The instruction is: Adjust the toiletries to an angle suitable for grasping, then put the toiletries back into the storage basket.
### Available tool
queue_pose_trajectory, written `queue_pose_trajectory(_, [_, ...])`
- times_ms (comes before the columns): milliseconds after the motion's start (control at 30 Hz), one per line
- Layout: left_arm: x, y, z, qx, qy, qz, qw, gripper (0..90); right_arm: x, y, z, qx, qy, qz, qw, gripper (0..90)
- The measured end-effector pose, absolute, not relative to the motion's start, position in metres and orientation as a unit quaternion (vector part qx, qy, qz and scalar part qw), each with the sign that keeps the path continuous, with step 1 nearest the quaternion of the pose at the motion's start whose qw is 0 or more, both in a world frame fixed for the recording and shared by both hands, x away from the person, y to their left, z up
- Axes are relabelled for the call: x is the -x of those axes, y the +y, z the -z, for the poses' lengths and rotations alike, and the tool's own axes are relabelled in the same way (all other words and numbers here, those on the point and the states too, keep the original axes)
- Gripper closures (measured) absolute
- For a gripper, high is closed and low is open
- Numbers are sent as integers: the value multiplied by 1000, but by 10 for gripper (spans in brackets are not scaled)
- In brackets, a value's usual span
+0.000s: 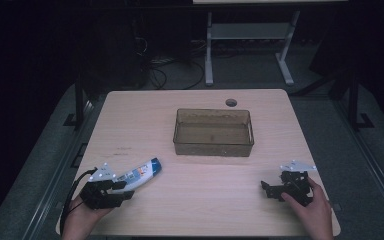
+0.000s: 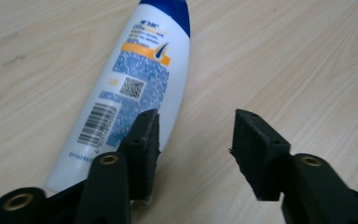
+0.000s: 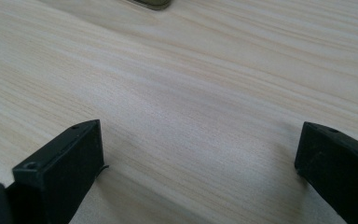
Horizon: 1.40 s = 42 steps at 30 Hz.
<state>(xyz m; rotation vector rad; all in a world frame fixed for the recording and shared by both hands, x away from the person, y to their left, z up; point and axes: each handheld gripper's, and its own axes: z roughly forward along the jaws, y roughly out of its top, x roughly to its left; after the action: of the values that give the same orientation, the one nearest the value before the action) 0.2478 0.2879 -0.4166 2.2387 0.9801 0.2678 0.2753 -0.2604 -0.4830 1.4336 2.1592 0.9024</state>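
Observation:
A white shampoo bottle [image 1: 141,175] with a blue cap lies on its side on the wooden table [image 1: 195,200], front left, label up. My left gripper [image 1: 125,192] sits at the bottle's base end, held by a hand. In the left gripper view the bottle [image 2: 140,79] lies to the left of the jaws and passes behind the left one. The left gripper [image 2: 196,135] is open, with bare table in its gap. My right gripper [image 1: 266,189] rests front right in the other hand. In its own view the right gripper [image 3: 200,149] is open wide over bare wood.
A clear brownish plastic bin [image 1: 213,111] stands at the table's middle back; its corner [image 3: 151,3] shows at the top of the right gripper view. A cable hole [image 1: 231,102] lies behind it. Beyond the table are dark floor and a white desk frame [image 1: 250,35].

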Motion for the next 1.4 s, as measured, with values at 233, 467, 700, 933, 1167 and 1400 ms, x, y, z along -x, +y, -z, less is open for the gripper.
queue_pose_trajectory(233, [-256,283,408,-862,359,-119,338,386,-275,-260,483,-512,771,-323,197,7])
queue_pose_trajectory(467, [-269,276,403,-869,343,-129,334,311,-275,-260,483,-513,771,-323,198,7])
queue_pose_trajectory(700, [-280,269,399,-876,326,-136,328,245,-275,-261,483,-512,771,-323,198,7])
queue_pose_trajectory(933, [-291,262,396,-881,312,-143,326,191,-275,-260,483,-512,771,-323,198,7])
queue_pose_trajectory(1167, [-303,255,394,-886,300,-141,325,150,-275,-261,483,-512,771,-323,198,7])
queue_pose_trajectory(1400, [-315,246,397,-893,293,-137,313,146,-275,-261,483,-512,771,-323,198,7])
